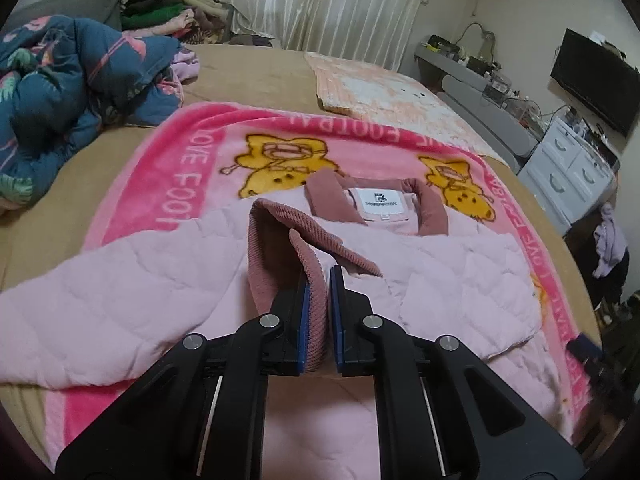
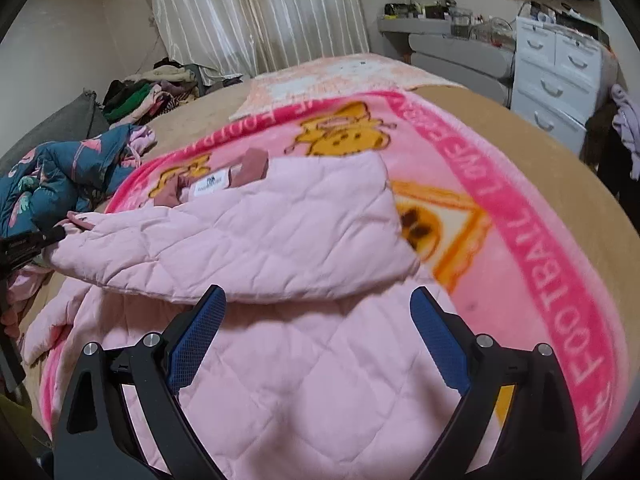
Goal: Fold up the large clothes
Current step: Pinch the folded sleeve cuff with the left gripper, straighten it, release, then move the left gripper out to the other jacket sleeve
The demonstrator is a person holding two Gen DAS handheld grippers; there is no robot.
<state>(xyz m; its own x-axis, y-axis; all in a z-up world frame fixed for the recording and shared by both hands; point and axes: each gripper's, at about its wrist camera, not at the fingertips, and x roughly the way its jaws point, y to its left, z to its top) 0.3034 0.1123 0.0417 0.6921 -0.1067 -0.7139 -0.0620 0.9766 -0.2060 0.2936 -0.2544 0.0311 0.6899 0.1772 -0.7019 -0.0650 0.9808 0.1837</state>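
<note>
- We're pinching the dusty-rose corduroy cuff (image 1: 276,268) of the pale pink quilted jacket (image 2: 280,360) in the left tool (image 1: 319,320).
- We're hovering the right tool (image 2: 318,336) spread wide over the jacket on the pink cartoon-print fleece blanket (image 2: 520,248).

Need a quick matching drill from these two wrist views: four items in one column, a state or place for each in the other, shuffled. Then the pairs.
Column 1
1. left gripper
2. right gripper
3. dusty-pink corduroy cuff
4. pink cartoon blanket

Column 2
A. spread flat on the bed under the quilted pink jacket
B. jaws wide apart, nothing between them
C. pinched between two blue pads
D. jaws shut on fabric

Pairs: 1-D, 2-B, 3-C, 4-A
</note>
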